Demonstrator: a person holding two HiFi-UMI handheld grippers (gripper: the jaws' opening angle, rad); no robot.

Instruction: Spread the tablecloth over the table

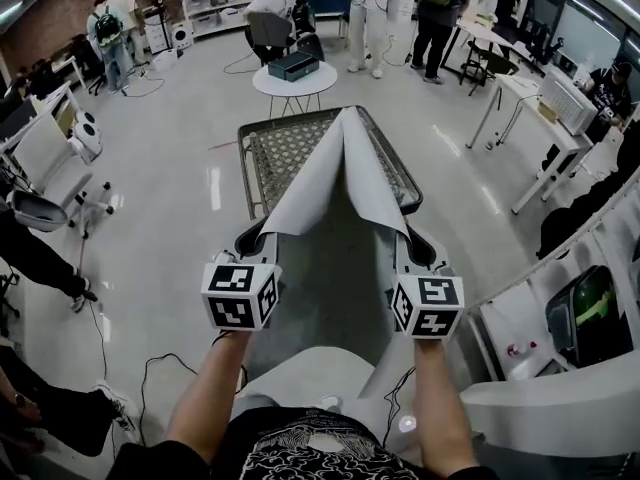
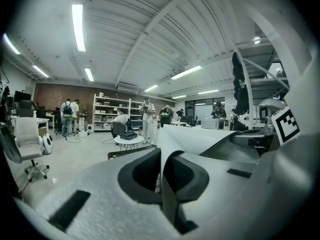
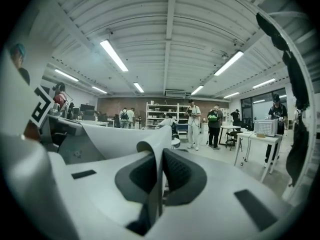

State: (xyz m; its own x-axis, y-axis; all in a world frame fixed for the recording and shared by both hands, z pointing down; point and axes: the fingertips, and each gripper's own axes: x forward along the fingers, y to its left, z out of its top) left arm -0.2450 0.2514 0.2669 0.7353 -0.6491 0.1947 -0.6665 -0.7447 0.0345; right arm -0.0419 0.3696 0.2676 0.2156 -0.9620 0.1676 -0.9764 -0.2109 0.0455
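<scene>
Spreading in hand: left gripper (image 1: 256, 238) and right gripper (image 1: 420, 255), fingers (image 2: 141, 173) clamped on the tablecloth's (image 1: 335, 193) near corners, hold it ridged along the table (image 1: 268, 158) — next, probably, draw the corners apart and lower it flat.

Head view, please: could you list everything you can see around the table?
tablecloth: one, light grey, stretched over the table's middle
table: one, dark mesh top, ahead of the person
round table: one, white, beyond it
box: one, dark, on the round table
desk: one, white, right
chair: one, white, left
people: several, far end
left hand-held gripper: one, white, shut on a tablecloth corner
right hand-held gripper: one, white, shut on the other corner
forearms: two, bare, bottom
</scene>
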